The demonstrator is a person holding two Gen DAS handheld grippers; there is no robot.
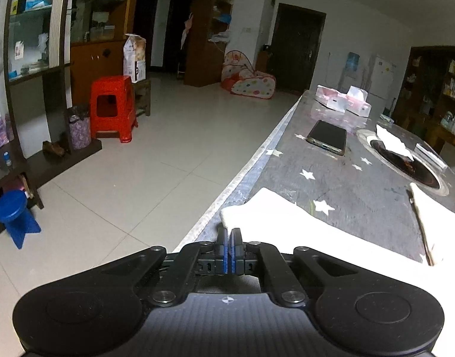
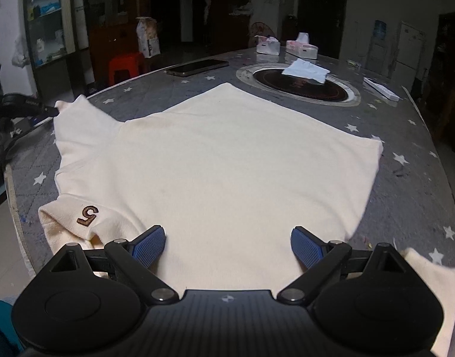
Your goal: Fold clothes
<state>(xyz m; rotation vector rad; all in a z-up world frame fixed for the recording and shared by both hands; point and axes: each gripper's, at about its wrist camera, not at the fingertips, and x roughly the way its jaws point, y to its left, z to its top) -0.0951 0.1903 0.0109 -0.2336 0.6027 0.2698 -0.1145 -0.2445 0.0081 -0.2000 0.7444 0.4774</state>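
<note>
A cream sweatshirt [image 2: 221, 160] lies spread flat on the grey star-patterned table [image 2: 406, 136]. One cuff with a brown embroidered mark [image 2: 87, 212] lies at the near left. My right gripper [image 2: 227, 247] is open, its blue pads [image 2: 148, 248] just above the near edge of the garment, holding nothing. My left gripper [image 1: 230, 235] is shut on a corner of the cream sweatshirt [image 1: 275, 214] at the table's left edge; in the right wrist view it shows at the far left sleeve tip [image 2: 48, 110].
A phone [image 2: 197, 67], two pink tissue boxes [image 2: 287, 46], a white cloth [image 2: 306, 71] on a round inset hotplate [image 2: 299, 84] and a white flat box [image 2: 381, 89] sit on the far table. A red stool [image 1: 113, 107] and a blue stool [image 1: 16, 214] stand on the floor.
</note>
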